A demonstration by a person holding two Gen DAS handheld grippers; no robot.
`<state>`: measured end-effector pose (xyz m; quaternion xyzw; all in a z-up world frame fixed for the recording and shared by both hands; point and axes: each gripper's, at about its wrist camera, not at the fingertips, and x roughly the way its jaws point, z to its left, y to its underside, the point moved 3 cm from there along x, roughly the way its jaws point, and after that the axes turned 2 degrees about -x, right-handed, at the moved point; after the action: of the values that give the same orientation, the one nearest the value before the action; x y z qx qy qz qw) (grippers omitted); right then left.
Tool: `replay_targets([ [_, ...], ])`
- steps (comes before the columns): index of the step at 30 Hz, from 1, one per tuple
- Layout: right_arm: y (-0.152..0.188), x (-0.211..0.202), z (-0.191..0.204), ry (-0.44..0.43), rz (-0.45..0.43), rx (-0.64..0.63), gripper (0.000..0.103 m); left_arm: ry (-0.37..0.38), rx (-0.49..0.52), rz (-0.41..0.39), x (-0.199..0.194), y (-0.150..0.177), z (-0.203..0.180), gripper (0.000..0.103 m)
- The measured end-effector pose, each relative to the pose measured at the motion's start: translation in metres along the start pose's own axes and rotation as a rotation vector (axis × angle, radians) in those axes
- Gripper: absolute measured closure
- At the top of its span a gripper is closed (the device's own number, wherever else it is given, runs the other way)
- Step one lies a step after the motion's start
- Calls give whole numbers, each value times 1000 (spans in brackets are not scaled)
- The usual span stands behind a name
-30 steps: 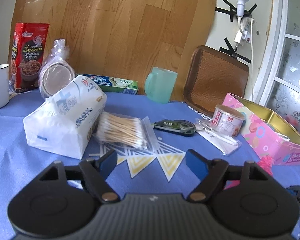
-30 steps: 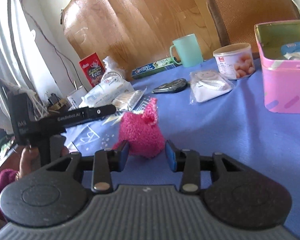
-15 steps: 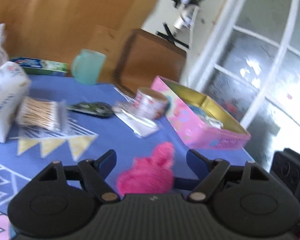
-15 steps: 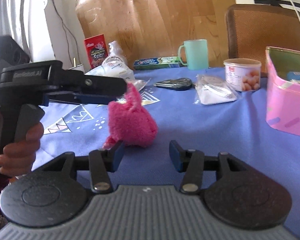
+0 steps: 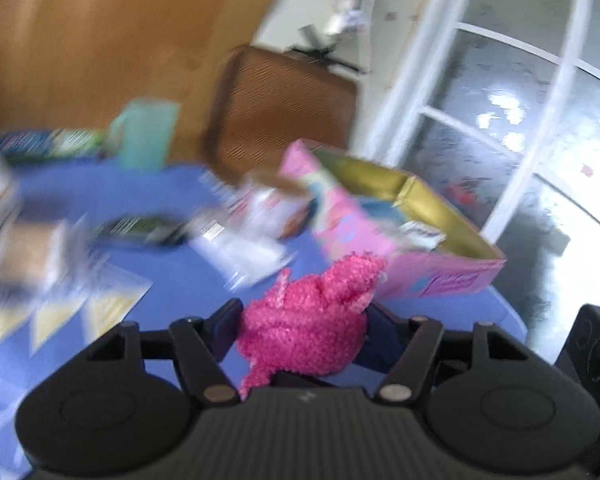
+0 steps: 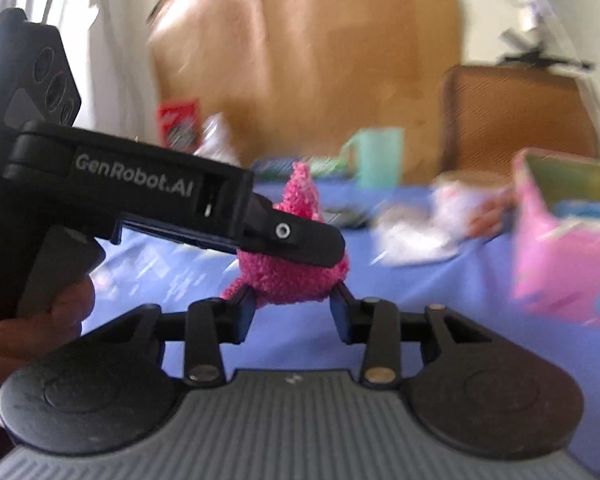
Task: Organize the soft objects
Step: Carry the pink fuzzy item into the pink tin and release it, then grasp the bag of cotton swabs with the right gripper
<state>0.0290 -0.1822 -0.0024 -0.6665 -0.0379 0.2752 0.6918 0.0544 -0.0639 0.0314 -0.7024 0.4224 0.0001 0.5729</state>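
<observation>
A fuzzy pink sock bundle [image 5: 308,320] sits between the jaws of my left gripper [image 5: 304,328], which are closed around it, above the blue tablecloth [image 5: 172,280]. In the right wrist view the left gripper [image 6: 300,240] reaches in from the left and covers the top of the pink bundle [image 6: 288,280]. My right gripper [image 6: 294,312] stands open just in front of the bundle, with its fingertips [image 6: 246,312] on either side below it. The open pink tin box [image 5: 412,248] lies behind the bundle to the right.
Both views are motion blurred. A mint cup [image 5: 146,136], a toothpaste box [image 5: 48,146], a small can [image 6: 464,196], clear plastic bags [image 5: 244,248] and a dark tape measure [image 5: 140,228] lie on the table. A brown chair back [image 5: 284,116] stands behind it.
My left gripper swung right from the tissue pack and cotton swabs to the pink bundle and closed on it. My right gripper let the bundle go and opened.
</observation>
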Motion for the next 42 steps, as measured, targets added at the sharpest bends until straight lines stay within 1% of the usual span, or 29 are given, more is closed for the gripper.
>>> replay_targets([
  [2,-10,-12,-19,69,-47,10,60,40,68,-21,16,-19,-26,35],
  [4,-20,-23,-44,145,-81,29,60,81,117,-34,37,-35,-50,35],
  [6,-25,-31,-70,222,-89,60,60,105,148,-30,59,-45,-72,29],
  [7,-27,-35,-83,267,-87,79,60,106,158,-25,71,-49,-82,19],
  [8,-28,-38,-97,321,-82,96,59,89,168,-25,81,-53,-90,11],
  [9,-29,-40,-109,382,-75,111,58,69,179,-31,88,-54,-96,10],
  [10,-28,-41,-123,451,-57,130,55,57,189,-36,93,-55,-101,10],
  [11,-27,-43,-134,498,-48,150,52,50,189,-38,95,-55,-103,10],
  [12,-25,-49,-146,529,-55,173,51,47,177,-38,95,-55,-103,10],
  [14,-22,-56,-160,574,-57,199,50,51,150,-36,93,-53,-96,9],
  [18,-21,-62,-171,615,-90,220,50,4,112,-32,82,-45,-74,9],
  [22,-25,-67,-153,568,-146,225,50,-59,79,-32,61,-32,-42,9],
  [25,-31,-60,-131,499,-161,189,50,-116,43,-31,39,-16,-10,9],
  [27,-34,-50,-114,433,-149,164,50,-161,17,-42,20,-6,14,9],
  [29,-36,-34,-96,354,-118,147,50,-216,-9,-62,0,3,37,9],
  [31,-37,-14,-75,265,-67,134,51,-281,-32,-89,-21,11,62,9],
  [34,-36,22,-44,136,23,119,51,-408,-65,-128,-48,20,100,9],
  [36,-36,47,-23,56,74,113,51,-464,-119,-144,-61,26,125,10],
  [38,-39,75,-5,-13,124,126,51,-486,-177,-164,-72,33,144,11],
  [39,-40,86,4,-42,143,140,51,-485,-205,-176,-75,35,150,12],
  [40,-42,98,11,-70,163,160,51,-462,-239,-191,-79,37,155,13],
  [41,-45,112,16,-93,181,184,51,-438,-251,-222,-84,37,157,13],
  [42,-47,125,21,-112,200,212,51,-433,-248,-254,-89,39,156,13],
])
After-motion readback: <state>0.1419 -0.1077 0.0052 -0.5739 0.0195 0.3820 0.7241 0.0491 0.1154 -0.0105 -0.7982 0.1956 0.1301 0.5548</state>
